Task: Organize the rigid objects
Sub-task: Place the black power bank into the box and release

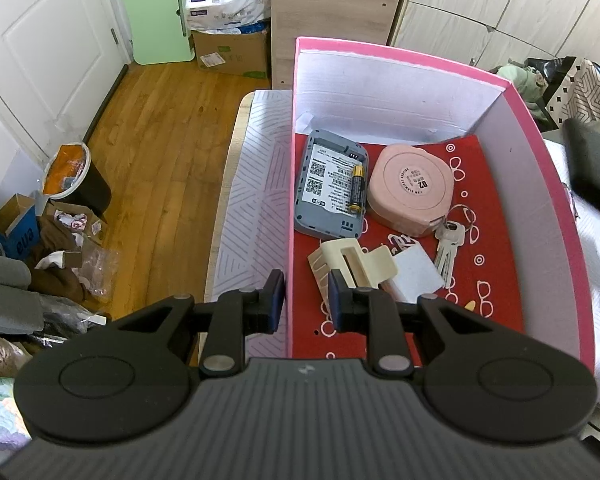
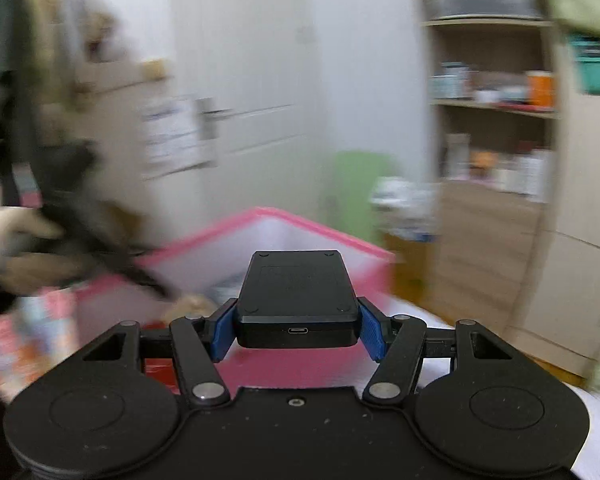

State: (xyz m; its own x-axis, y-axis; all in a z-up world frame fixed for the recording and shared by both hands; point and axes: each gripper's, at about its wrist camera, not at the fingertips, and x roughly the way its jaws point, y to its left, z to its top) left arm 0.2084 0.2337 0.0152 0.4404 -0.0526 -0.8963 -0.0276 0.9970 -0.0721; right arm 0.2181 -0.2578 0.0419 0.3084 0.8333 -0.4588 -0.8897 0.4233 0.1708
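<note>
Right wrist, blurred: right gripper (image 2: 296,334) clamps black box (image 2: 296,300).

Wooden floor (image 1: 160,152), white door (image 1: 40,40), wooden cabinet (image 1: 328,20).

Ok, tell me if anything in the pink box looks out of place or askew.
One thing: a battery lies loose on top of the grey device in the pink box and could roll off. The keys sit half tucked under the pink round case. Nothing looks spilled or damaged.
</note>
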